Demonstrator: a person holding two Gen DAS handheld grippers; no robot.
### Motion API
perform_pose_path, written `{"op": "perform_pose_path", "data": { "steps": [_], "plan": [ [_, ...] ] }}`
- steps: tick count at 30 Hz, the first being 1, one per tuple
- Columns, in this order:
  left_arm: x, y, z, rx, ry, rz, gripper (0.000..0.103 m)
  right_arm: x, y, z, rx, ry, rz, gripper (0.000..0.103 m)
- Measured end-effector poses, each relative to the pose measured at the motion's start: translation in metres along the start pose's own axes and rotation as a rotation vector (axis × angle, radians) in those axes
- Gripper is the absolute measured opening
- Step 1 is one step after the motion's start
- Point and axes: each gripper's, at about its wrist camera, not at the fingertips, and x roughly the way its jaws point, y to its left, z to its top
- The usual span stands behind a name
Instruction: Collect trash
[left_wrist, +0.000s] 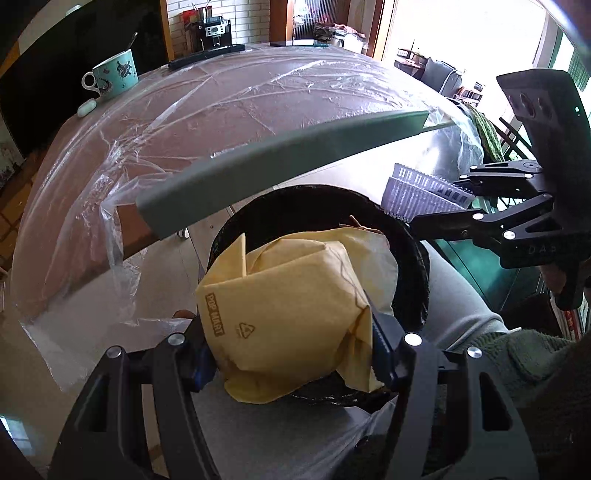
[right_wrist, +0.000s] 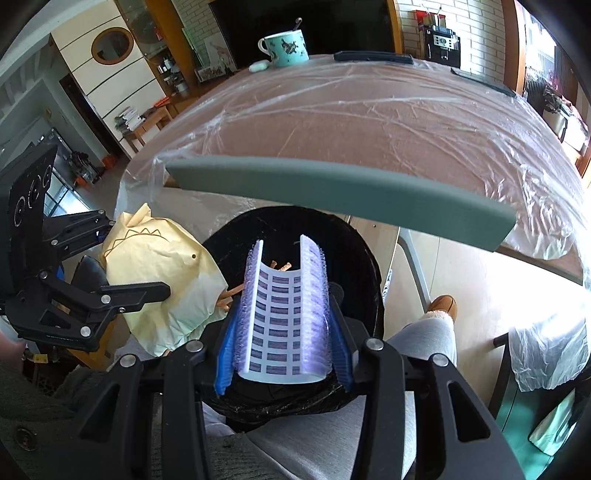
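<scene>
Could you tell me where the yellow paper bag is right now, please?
The yellow paper bag is clamped in the left gripper, held over the near-left rim of the black-lined trash bin, left of the right gripper's purple-printed plastic sheet.

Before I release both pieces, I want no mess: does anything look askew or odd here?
Only the crumpled yellow paper bag in the left claw: it overhangs the black-lined bin's rim, so it may drop outside.

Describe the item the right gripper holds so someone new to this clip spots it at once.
Find the black-lined trash bin below the plastic-covered table's edge. Above its opening, the right gripper pinches a curved white sheet printed with rows of purple rectangles. Unlike the plain yellow paper bag beside it, it is stiff, patterned and fringed along both edges.
</scene>
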Motion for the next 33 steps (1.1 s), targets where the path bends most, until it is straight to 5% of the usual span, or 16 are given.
{"op": "perform_pose_path", "data": {
  "steps": [11,21,23,24,25,33],
  "plan": [
    [0.043,0.005,-0.007,0.014,0.08,0.052,0.065,0.04,-0.013,-0.005,0.042,0.061,-0.044,0.043],
    [0.053,0.003,-0.003,0.027,0.072,0.092,0.066,0.06,-0.013,-0.003,0.033,0.083,-0.083,0.044],
    [0.053,0.006,-0.001,0.019,0.053,0.093,0.079,0.058,-0.015,-0.003,0.044,0.07,-0.085,0.062],
    [0.054,0.009,-0.001,0.012,0.055,0.085,0.082,0.055,-0.016,-0.004,0.058,0.048,-0.088,0.077],
    [0.054,0.01,-0.001,0.003,0.056,0.069,0.083,0.051,-0.018,-0.004,0.07,0.027,-0.085,0.082],
    [0.015,0.015,0.01,-0.048,-0.006,-0.051,0.084,0.006,-0.016,0.008,0.077,-0.04,-0.021,0.083]
  ]
}}
